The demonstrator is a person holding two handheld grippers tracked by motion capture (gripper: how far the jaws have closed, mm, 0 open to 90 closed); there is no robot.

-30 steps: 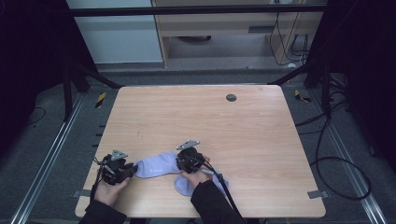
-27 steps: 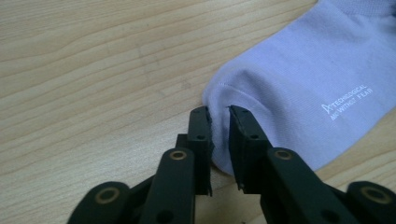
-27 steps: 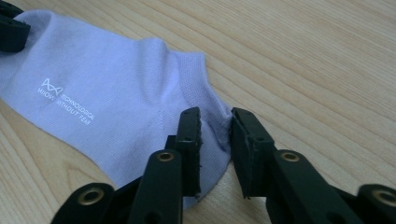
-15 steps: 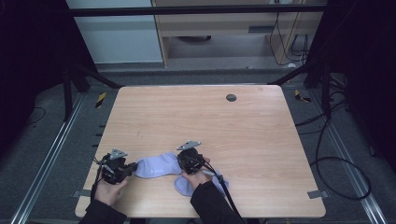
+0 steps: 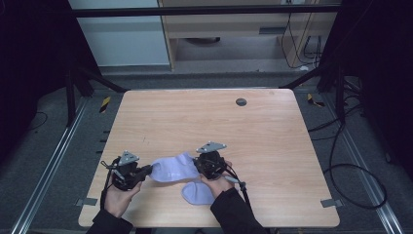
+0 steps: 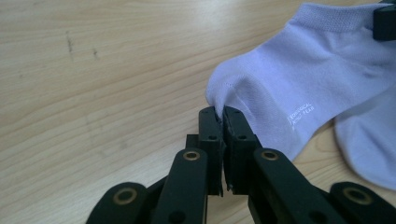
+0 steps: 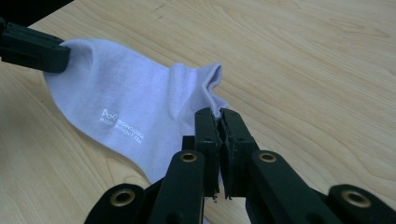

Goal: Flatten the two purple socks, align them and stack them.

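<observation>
My left hand-held gripper (image 6: pixel 223 116) is clenched on the toe end of the pale lilac sock (image 6: pixel 299 84); in the left gripper view a fold of the knit is pinched right between the two black jaws. My right hand-held gripper (image 7: pixel 219 119) is likewise clamped tight, its jaws nipping the cuff edge of the same sock, where the opening puckers up just beyond the tips. So both grasps are made, and I judge the picking-up step to be done.

Between my two hand-held grippers the sock hangs stretched as a short span, printed lettering facing up, and it seems to be coming clear of the tabletop (image 5: pixel 204 122) rather than lying flat on it. From above, the sock (image 5: pixel 170 168) runs from my left hand-held gripper (image 5: pixel 146 171) across to my right one (image 5: pixel 198 165).

Just below my right hand-held gripper, near my wrist, a second sock (image 5: pixel 197 192) of the same colour lies flat on the wood, partly tucked under the lifted one's edge. I take it as the mate, not yet handled.

What is left, as I read it: carrying the held sock over, laying it on or beside its mate, and letting go. The wide stretch of tabletop beyond my hand-held grippers carries only a small dark round fitting (image 5: pixel 240 102) far off.
</observation>
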